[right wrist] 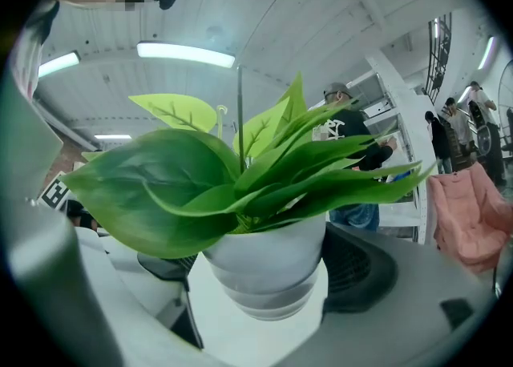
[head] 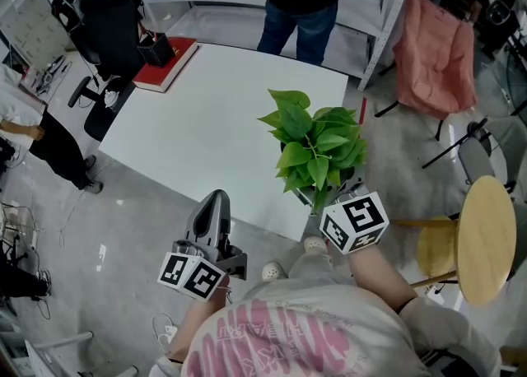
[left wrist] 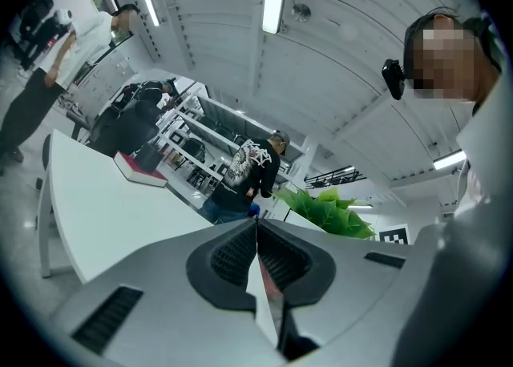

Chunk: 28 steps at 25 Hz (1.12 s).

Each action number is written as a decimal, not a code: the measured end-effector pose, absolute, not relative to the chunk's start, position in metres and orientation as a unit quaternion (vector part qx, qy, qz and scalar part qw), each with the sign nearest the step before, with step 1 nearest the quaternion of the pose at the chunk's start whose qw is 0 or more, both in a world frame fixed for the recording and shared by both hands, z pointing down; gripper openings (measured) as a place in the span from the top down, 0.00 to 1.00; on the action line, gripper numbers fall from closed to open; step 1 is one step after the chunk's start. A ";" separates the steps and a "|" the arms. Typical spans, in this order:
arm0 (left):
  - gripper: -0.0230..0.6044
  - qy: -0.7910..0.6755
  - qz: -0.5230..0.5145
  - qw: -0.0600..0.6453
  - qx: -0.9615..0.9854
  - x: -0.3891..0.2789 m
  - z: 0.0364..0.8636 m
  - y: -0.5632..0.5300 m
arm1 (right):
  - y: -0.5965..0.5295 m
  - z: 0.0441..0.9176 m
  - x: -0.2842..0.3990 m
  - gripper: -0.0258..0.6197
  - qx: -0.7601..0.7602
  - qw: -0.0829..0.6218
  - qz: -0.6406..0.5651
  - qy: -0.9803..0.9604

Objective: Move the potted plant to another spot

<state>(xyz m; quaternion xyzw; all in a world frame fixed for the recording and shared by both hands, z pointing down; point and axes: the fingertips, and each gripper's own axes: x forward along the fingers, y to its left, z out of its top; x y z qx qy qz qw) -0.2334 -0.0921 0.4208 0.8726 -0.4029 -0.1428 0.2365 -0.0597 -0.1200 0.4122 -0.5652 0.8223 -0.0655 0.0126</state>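
The potted plant (head: 317, 149) stands at the near right corner of the white table (head: 198, 128), close to the edge, and my right gripper (right wrist: 260, 277) has it by the pot (right wrist: 268, 257): jaws spread wide, one dark pad at each flank of the smooth white wall. I judge the pot stiff, a little slick and not heavy. The leaves (right wrist: 200, 173) are soft and floppy, no place to take hold, and they reach out past the rim, so the load sits top-heavy. The grip belongs on the pot's wall, as it is now, kept upright so nothing tips or slides out. My left gripper (left wrist: 256, 233) is closed on nothing, its jaws meeting tip to tip, held low off the table's near edge. The head view places the plant on the table, but foliage hides the pot and my jaws there. The right gripper view shows the pads on the pot, though not whether its base has left the surface. The left gripper view catches only the leaves beyond its closed tips.
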 end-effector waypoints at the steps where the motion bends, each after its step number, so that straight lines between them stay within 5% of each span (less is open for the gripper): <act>1: 0.92 -0.403 -0.143 0.236 0.873 -0.228 0.421 -0.095 | -0.122 0.413 -0.054 0.19 -0.564 0.012 -0.064 0.823; 13: 0.92 -0.421 -0.152 0.224 0.866 -0.094 0.400 -0.164 | -0.200 0.403 0.055 0.19 -0.520 -0.010 -0.060 0.852; 28: 0.92 -0.477 -0.164 0.214 0.836 -0.067 0.419 -0.173 | -0.234 0.419 0.091 0.19 -0.478 -0.006 -0.066 0.876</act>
